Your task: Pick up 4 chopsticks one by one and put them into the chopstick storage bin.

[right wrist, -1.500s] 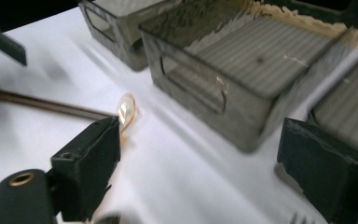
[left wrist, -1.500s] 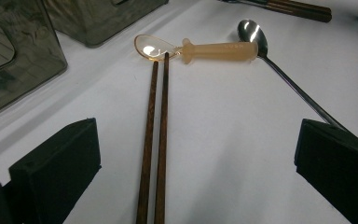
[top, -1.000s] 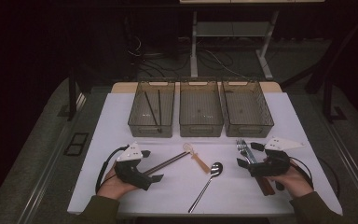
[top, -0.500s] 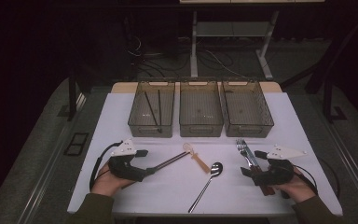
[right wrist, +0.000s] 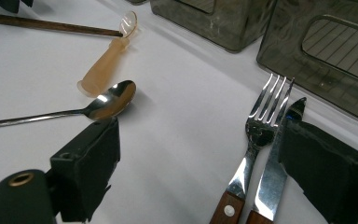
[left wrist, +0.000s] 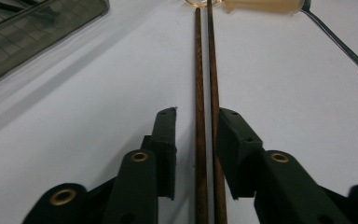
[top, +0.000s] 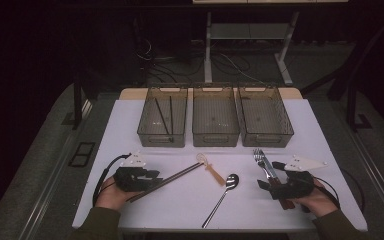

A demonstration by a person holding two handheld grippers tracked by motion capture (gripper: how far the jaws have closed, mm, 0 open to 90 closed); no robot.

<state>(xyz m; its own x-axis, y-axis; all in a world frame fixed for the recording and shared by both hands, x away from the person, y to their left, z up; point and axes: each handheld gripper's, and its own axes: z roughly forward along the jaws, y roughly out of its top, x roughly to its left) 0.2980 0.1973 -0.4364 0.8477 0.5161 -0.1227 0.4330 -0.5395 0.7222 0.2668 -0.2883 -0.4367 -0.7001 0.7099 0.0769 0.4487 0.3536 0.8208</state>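
L tool (left wrist: 196, 140): jaws just been closing, now narrow, astride the chopstick pair (left wrist: 204, 93) lying flat on white bench (top: 130, 130); right pad at the sticks, left w/ slim gap. R tool (right wrist: 200, 158): jaws wide, fork (right wrist: 256, 135) & knife (right wrist: 272, 172) between, ungripped.

My left gripper (top: 150, 178) has slid in along the 2 chopsticks (top: 172, 178) since a second ago, and its jaws have just been closing around them; in the left gripper view the chopsticks (left wrist: 205, 107) now lie between the jaws, the right one against the sticks, the left one just short of them. My right gripper (top: 270, 181) has drawn back toward me, down the fork (top: 263, 162) and knife (right wrist: 275, 172) to their handles.
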